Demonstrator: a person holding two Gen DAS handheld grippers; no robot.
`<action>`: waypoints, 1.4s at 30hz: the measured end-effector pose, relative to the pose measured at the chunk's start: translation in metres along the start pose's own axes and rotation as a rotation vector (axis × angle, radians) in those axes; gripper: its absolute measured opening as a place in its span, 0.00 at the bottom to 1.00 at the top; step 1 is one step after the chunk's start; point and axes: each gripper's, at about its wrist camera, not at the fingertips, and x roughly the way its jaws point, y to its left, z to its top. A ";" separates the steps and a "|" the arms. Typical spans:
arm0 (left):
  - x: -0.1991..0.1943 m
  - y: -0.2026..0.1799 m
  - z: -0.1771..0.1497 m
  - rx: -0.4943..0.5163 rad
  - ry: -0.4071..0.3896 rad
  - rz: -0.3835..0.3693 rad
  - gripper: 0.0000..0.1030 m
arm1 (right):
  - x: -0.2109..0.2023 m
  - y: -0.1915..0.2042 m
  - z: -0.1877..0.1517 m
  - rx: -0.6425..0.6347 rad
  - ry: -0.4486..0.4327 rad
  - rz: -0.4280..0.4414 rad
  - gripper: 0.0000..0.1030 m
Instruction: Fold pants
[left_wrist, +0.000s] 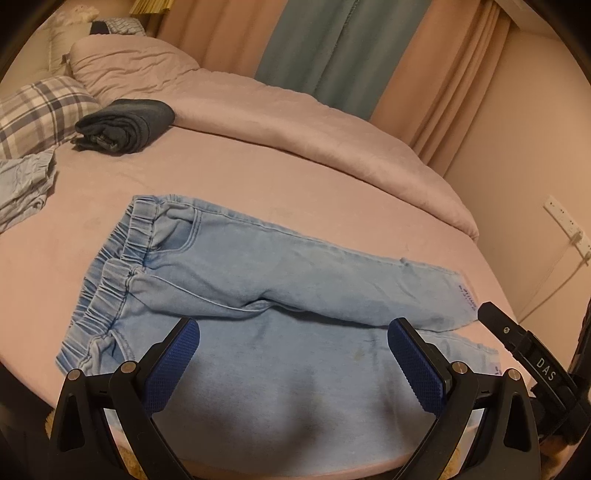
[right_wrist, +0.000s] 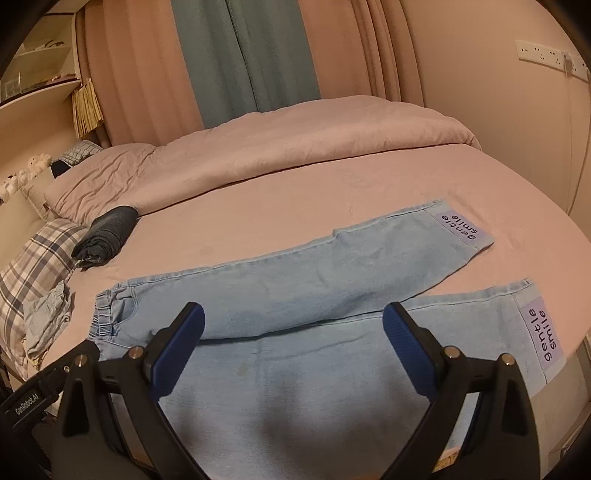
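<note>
Pants (left_wrist: 236, 273) of light blue denim with an elastic waistband lay flat on the pink bedsheet (left_wrist: 258, 184), waistband to the left and both legs running right, the far leg angled over the near one. Each cuff carried a lilac patch (right_wrist: 464, 228) reading "gentle smile" in dark letters; the second patch (right_wrist: 543, 339) sat on the near leg, close to the bed's right edge. Your left gripper (left_wrist: 293, 349) hovered above the near leg with its blue-padded fingers spread wide, holding nothing. Your right gripper (right_wrist: 293, 332) did likewise, jaws apart over the same leg. Its body showed "DAS" in the left view, and the left one read "GenRobot.AI" in the right view. You had open sheet beyond the far leg, up to the bunched pink duvet (left_wrist: 295, 122). To the far left sat a folded dark blue garment (left_wrist: 125, 125), a plaid pillow (left_wrist: 37, 114) and a crumpled pale blue garment (left_wrist: 26, 184). Pink and teal curtains (right_wrist: 243, 55) hung behind the bed, and a white power strip (right_wrist: 550, 57) was mounted on the right wall.
</note>
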 end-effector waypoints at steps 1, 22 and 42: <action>0.001 0.000 0.000 0.000 0.003 0.001 0.99 | 0.001 0.000 0.000 0.001 0.003 0.002 0.95; 0.014 0.015 -0.002 -0.039 0.023 -0.012 0.88 | 0.012 -0.007 0.000 0.032 0.040 0.005 0.94; 0.058 0.064 -0.006 -0.198 0.122 -0.057 0.62 | 0.182 -0.048 0.107 0.304 0.435 -0.090 0.86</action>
